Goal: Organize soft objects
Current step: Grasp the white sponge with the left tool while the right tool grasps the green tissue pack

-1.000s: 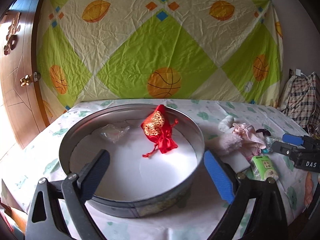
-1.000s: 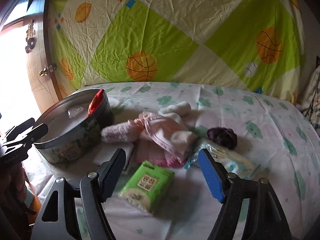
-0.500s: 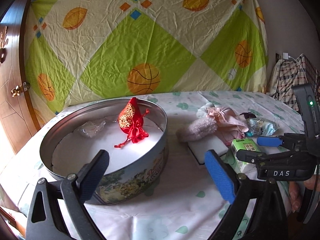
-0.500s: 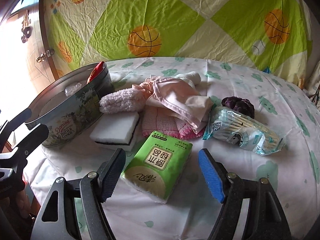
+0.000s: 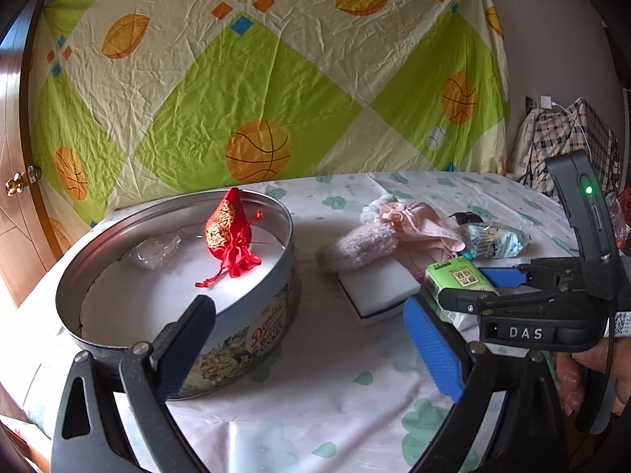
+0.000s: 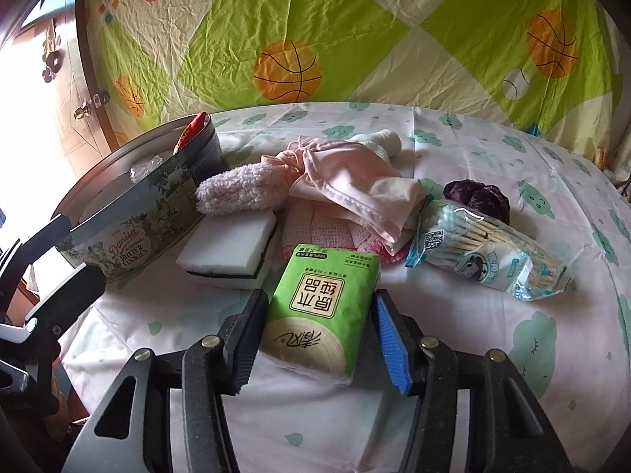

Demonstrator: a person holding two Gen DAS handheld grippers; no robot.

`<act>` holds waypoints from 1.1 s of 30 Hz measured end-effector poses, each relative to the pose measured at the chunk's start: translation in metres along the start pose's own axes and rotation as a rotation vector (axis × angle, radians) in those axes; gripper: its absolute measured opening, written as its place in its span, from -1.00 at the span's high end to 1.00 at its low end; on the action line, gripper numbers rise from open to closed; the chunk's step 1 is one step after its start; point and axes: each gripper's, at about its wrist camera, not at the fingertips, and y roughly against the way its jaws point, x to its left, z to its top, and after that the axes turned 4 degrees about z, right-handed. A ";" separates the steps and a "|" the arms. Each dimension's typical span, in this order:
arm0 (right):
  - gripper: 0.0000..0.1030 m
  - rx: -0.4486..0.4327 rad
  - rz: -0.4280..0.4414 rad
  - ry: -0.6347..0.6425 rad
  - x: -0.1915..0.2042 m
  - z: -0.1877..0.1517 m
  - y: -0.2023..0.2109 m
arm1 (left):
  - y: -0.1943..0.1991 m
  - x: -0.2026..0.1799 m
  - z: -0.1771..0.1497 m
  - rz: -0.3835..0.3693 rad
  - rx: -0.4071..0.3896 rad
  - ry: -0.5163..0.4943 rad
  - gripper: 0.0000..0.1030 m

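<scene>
Tissue pack (image 6: 321, 307) lengthwise between right gripper (image 6: 315, 339) jaws.

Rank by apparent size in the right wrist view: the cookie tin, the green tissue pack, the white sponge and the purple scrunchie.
1. Cookie tin, largest even though partly cropped.
2. Green tissue pack and white sponge: unsure. The pack looks bigger, but it sits nearest the camera, between the right tongs.
3. Purple scrunchie, smallest.

basketball sheet (image 6: 299, 31) on wall, wood door (image 5: 15, 181) left.
</scene>
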 end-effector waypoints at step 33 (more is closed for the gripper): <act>-0.09 -0.129 -0.020 -0.050 -0.041 -0.005 0.032 | -0.092 -0.063 0.024 -0.104 0.313 -0.021 -0.39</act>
